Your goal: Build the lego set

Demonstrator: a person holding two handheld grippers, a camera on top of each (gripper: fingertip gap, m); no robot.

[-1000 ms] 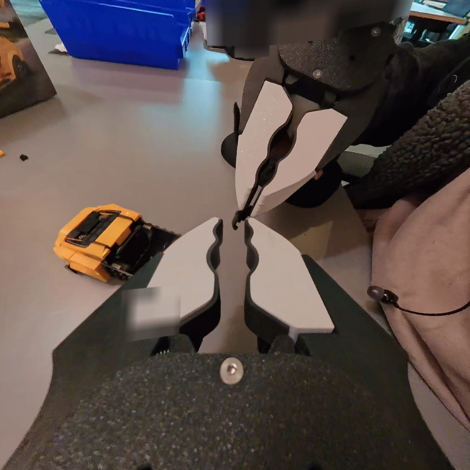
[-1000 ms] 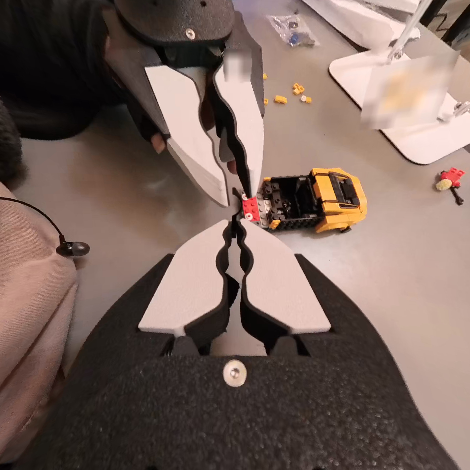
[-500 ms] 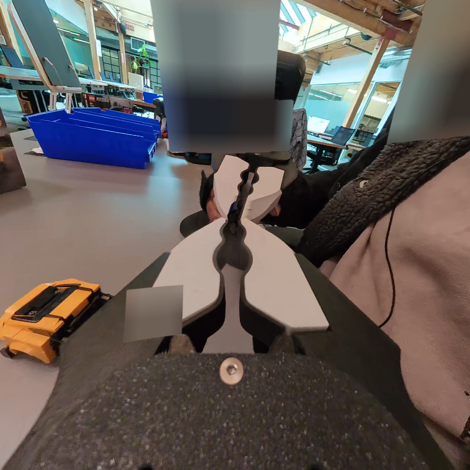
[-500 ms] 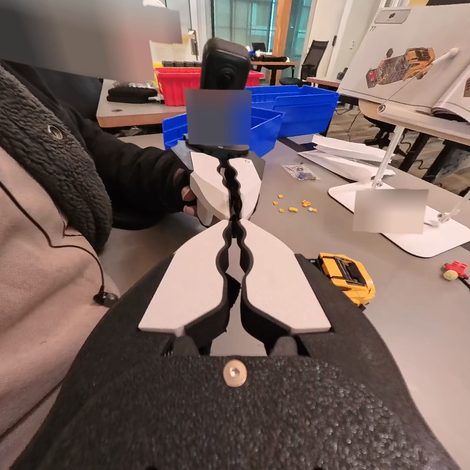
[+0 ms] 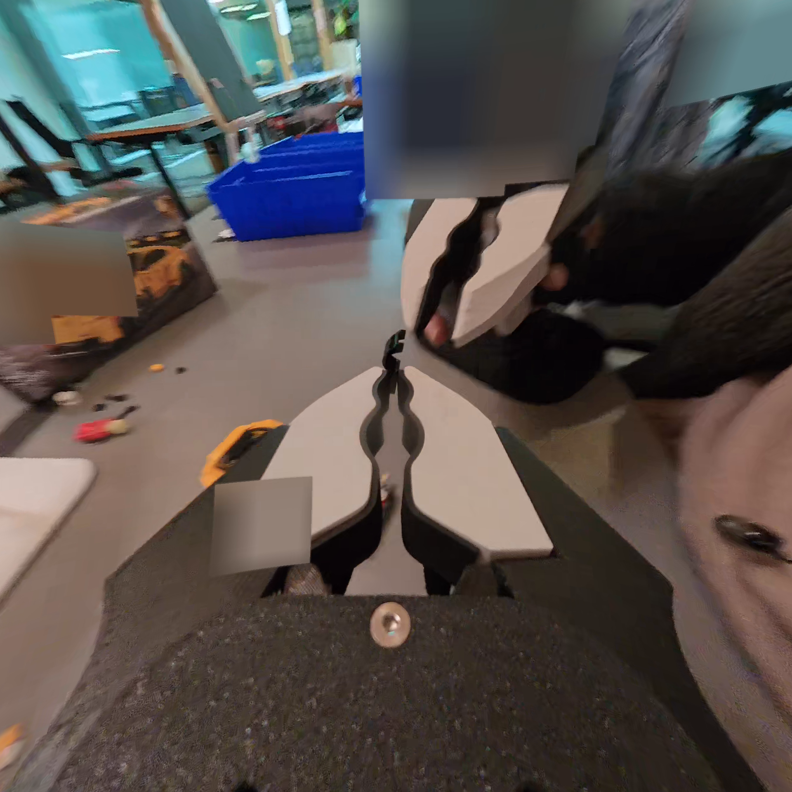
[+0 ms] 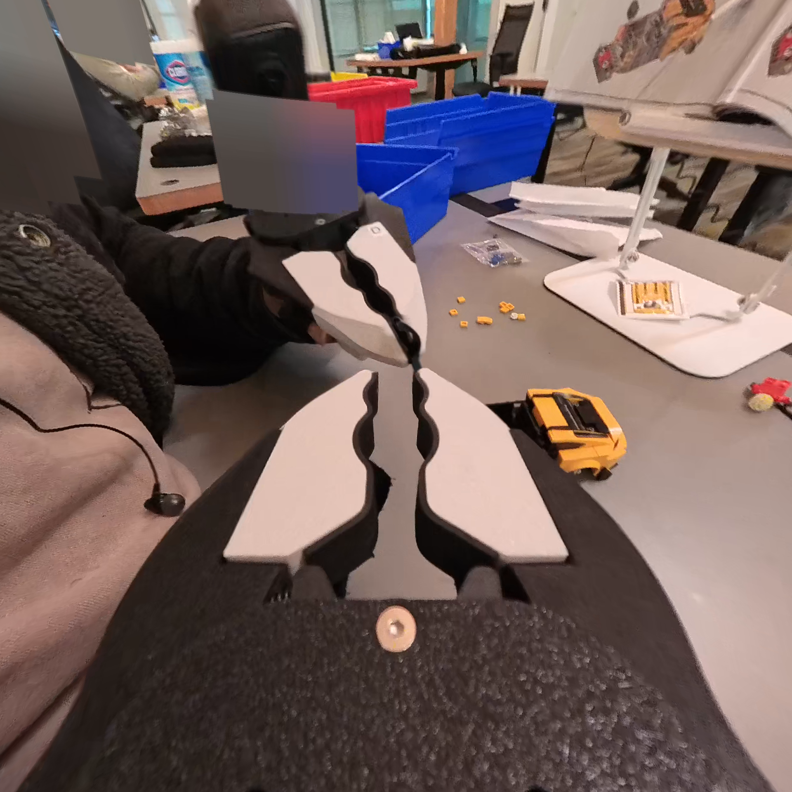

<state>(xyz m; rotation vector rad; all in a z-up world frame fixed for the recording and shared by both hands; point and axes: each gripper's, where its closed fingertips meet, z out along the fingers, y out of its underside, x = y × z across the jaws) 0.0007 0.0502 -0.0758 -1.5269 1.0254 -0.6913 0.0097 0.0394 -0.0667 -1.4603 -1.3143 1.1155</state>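
Left gripper (image 5: 391,372) pinches a small black piece (image 5: 394,348) at its very fingertips (most of it sticking out), above the grey table (image 5: 274,325); right gripper (image 6: 395,373) stands narrowly parted and empty. So shallow a pinch could let the piece twist loose.

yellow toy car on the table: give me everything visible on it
The car is a small brick-built model, glossy plastic by the look: yellow body, black roof panel and windscreen area, and a black part at one end that runs behind the right gripper. It sits upright on the grey table, beside that gripper's right finger. Nothing grips it. In the left wrist view only a yellow and black corner shows past the left gripper.
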